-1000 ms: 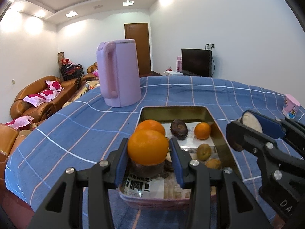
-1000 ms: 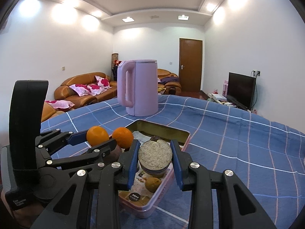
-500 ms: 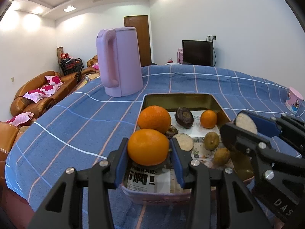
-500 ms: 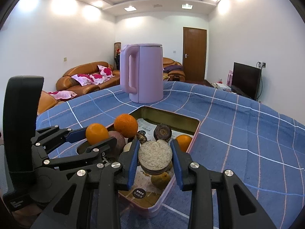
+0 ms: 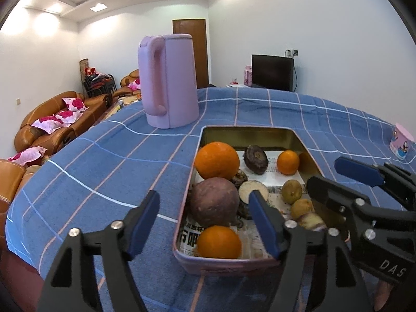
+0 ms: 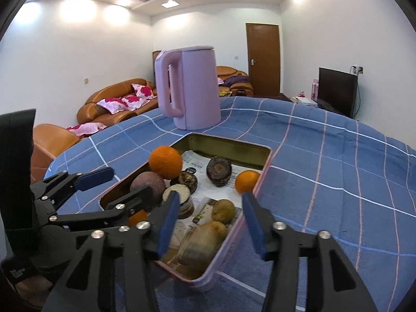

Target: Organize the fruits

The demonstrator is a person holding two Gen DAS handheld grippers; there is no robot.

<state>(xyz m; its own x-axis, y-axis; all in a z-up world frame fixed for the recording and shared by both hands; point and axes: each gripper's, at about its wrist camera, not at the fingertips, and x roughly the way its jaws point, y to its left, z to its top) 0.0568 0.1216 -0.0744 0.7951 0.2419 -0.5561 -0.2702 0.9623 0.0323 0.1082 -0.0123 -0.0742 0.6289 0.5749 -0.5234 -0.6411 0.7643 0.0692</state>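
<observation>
Left gripper (image 5: 205, 223) jaws opening, gripping nothing, an orange (image 5: 219, 241) lying loose in the tray (image 5: 223, 262) just beneath them, right gripper (image 6: 209, 219) beside it, jaws opening and empty above brownish fruits (image 6: 208, 234), further oranges beyond, pink kettle (image 5: 169, 83) farthest on the blue cloth (image 5: 104, 166).

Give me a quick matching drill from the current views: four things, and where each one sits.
Things:
1. kettle
2. nearest orange
3. purple round fruit
4. pink cup

Places:
A. tin's near end
B. on the cloth beyond the tin
C. far right table edge
D. in the tin, between two oranges

Pairs: 1-B, 2-A, 3-D, 4-C
</observation>
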